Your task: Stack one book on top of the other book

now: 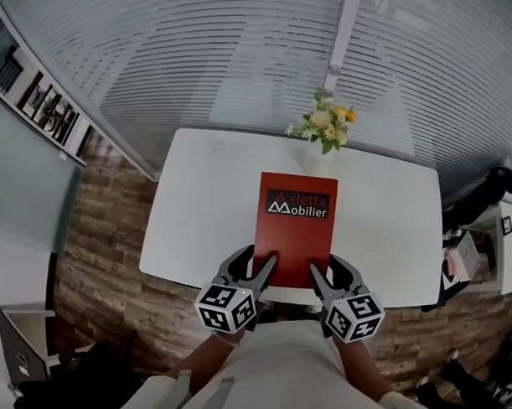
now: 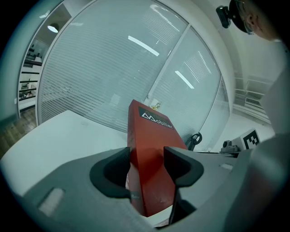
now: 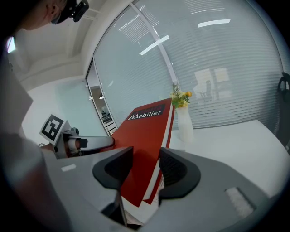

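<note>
Together, left gripper (image 1: 260, 263) and right gripper (image 1: 325, 268) clamp the red book (image 1: 297, 238) with its dark label.

On the cover of the red book (image 1: 296, 240) I read a dark label (image 1: 298, 204) near its top edge. In white letters it says "Mobilier", with a white peak-shaped mark forming the first letter. Above that run dimmer red letters, of which I make out only "detta".
</note>
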Motion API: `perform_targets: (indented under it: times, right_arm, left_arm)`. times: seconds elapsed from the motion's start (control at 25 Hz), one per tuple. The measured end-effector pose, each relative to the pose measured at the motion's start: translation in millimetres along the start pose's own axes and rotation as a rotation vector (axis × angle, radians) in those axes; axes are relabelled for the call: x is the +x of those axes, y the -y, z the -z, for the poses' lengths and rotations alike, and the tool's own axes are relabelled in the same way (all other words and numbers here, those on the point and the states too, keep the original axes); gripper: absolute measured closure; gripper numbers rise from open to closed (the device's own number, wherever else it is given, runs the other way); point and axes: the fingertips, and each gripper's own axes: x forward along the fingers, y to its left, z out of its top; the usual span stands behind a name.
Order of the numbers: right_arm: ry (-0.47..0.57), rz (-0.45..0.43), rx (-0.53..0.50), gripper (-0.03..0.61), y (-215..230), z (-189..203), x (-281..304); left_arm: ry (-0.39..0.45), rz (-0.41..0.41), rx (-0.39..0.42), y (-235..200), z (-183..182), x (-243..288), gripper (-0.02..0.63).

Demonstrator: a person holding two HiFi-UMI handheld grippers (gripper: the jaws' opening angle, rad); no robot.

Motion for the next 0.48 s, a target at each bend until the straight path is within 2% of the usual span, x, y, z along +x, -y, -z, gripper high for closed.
perform_targets:
  times: [0.48]
  right_arm:
    - [-0.066,0.007,0.030,0.402,28.4,24.2,23.5]
  left_arm:
    - [-0.072,-0.029,-0.031,-16.8,29.4,32.3,0.379]
